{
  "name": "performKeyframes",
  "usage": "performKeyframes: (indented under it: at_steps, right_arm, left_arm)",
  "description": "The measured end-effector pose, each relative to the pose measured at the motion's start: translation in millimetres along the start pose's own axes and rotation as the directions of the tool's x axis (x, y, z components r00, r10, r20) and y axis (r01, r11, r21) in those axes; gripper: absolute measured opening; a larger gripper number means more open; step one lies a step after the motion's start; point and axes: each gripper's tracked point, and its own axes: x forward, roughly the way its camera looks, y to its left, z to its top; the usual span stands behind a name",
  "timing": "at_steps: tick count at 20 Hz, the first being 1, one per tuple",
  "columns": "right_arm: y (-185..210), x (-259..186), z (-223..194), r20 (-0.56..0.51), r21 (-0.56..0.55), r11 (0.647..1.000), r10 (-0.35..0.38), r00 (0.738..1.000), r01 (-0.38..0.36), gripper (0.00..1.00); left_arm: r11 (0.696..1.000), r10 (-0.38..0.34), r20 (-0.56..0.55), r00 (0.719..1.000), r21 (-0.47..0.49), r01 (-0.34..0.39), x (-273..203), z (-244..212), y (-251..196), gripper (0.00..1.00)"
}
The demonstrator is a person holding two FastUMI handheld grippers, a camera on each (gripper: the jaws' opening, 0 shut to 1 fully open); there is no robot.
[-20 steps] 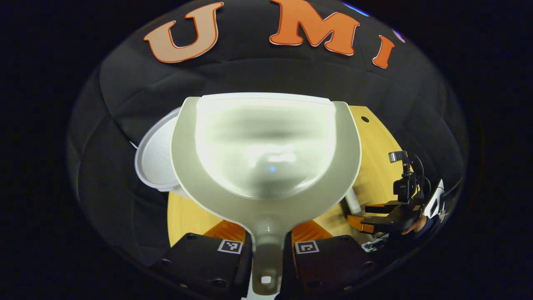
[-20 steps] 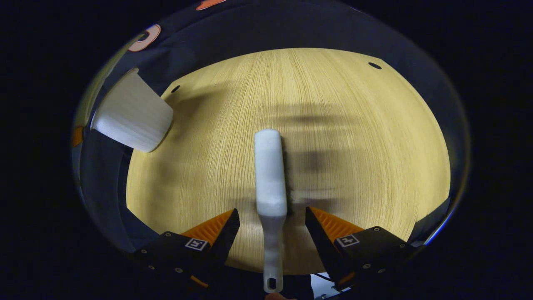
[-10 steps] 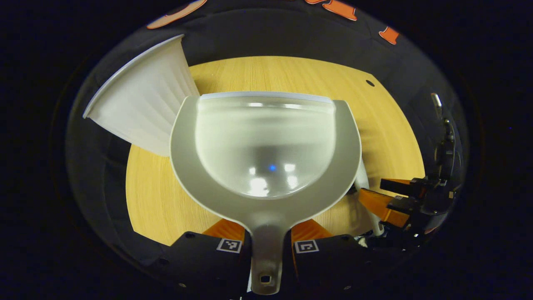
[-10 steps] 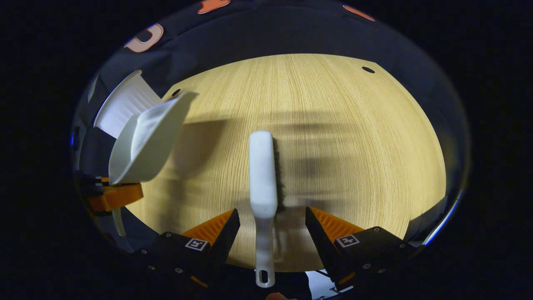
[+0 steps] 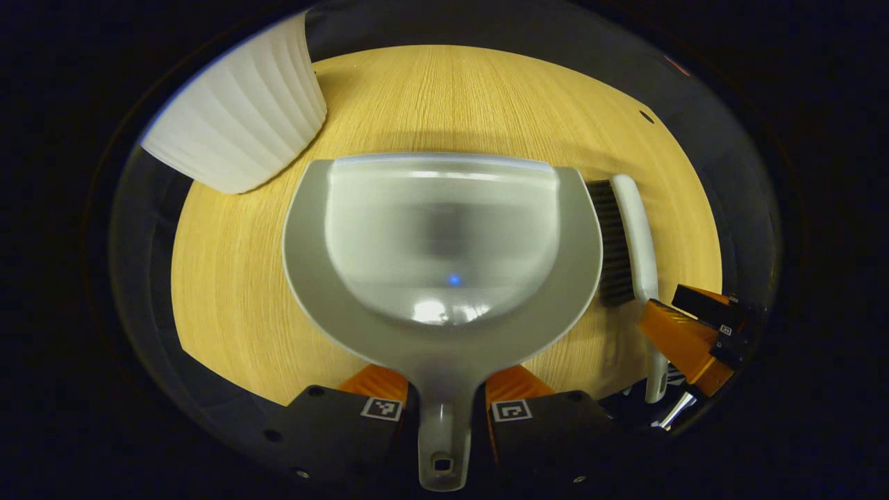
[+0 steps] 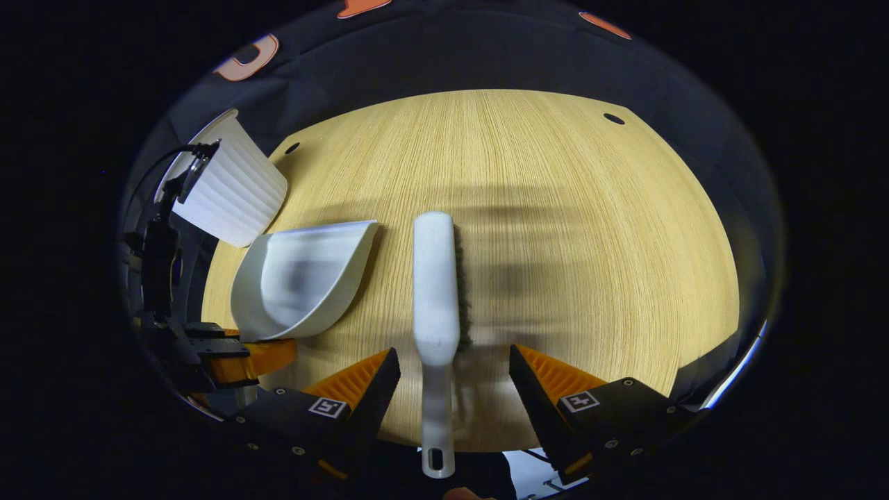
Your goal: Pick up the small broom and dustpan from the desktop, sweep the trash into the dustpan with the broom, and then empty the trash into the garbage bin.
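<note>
The dustpan (image 5: 442,239) sits low over the wooden tabletop (image 5: 229,278), its handle clamped between the two fingers of the left tool (image 5: 445,392), which is closed tight on it. Its scoop looks bare inside, showing just glare and a dark reflection. From the right gripper view the same dustpan (image 6: 302,278) lies to the left of the small broom (image 6: 436,285), with its open lip facing the broom and a narrow strip of tabletop (image 6: 590,229) between them.

The broom lies flat, bristles along its right side, handle pointing back between the fingers of the right tool (image 6: 454,375). That tool is spread wide, with a clear gap on both sides of the handle, so it grips nothing.

The white ribbed garbage bin (image 5: 239,121) stands at the far left edge of the tabletop, just beyond the dustpan. In the left gripper view the broom (image 5: 628,239) lies just right of the pan.
</note>
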Motion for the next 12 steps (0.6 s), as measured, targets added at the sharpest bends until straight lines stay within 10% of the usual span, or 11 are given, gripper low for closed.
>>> performKeyframes:
  at_steps: [9, 12]
  right_arm:
    - [-3.3, -2.3, 4.7, -0.012, 0.005, 1.0, -0.021, 1.0, 0.021, 0.95]
    - [-2.1, 12.3, 0.5, -0.012, 0.006, 1.0, -0.026, 1.0, 0.026, 0.95]
  left_arm:
    - [0.999, 0.008, -0.018, 1.0, 0.048, -0.008, 13.6, -5.6, -4.6, 0.38]
    - [0.998, -0.017, 0.006, 1.0, 0.059, 0.016, 10.2, 1.7, -12.6, 0.57]
